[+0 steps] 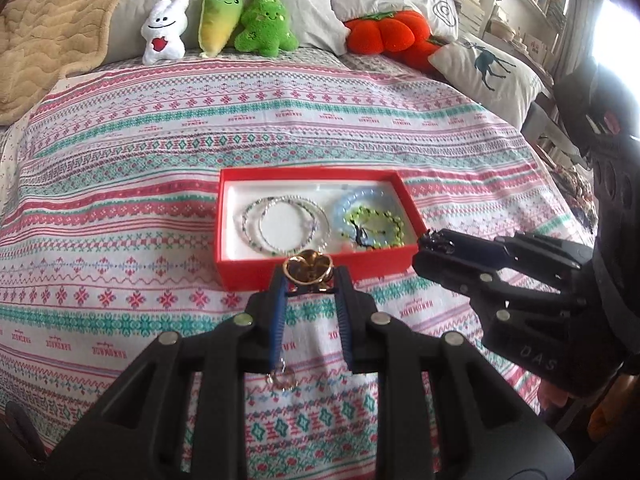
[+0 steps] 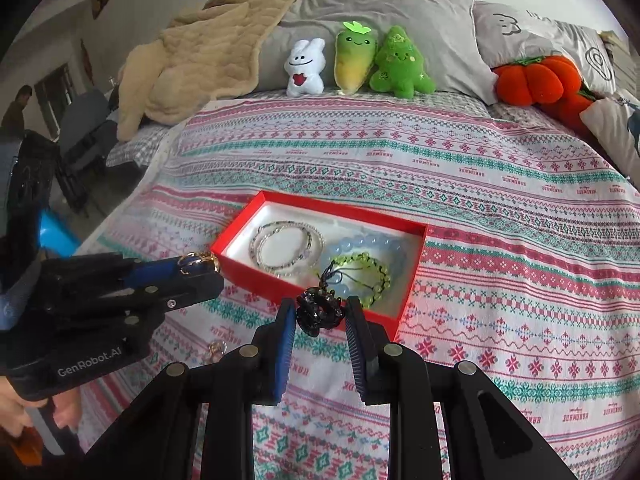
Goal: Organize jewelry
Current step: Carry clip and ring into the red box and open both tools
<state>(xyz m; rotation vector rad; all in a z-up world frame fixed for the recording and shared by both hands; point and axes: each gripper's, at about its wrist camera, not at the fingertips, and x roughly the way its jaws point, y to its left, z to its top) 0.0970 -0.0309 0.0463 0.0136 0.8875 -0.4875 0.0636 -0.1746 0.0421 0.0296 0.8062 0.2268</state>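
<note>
A red jewelry box (image 1: 280,268) (image 2: 248,280) with a white lining lies on the patterned bedspread. Inside lie clear bead bracelets (image 1: 286,220) (image 2: 286,248), a pale blue bead bracelet (image 1: 360,200) (image 2: 376,242) and a green bead bracelet (image 1: 378,222) (image 2: 366,270). My left gripper (image 1: 309,278) (image 2: 200,270) is shut on a gold flower ornament (image 1: 307,267) just in front of the box's near wall. My right gripper (image 2: 320,312) (image 1: 434,242) is shut on a black carved pendant (image 2: 318,312) at the box's near right corner; its dark cord runs into the box.
A small gold ring piece (image 1: 283,378) (image 2: 216,348) lies on the bedspread below the left fingers. Plush toys (image 1: 218,24), an orange pumpkin cushion (image 1: 384,32), pillows and a beige blanket (image 1: 52,28) line the head of the bed.
</note>
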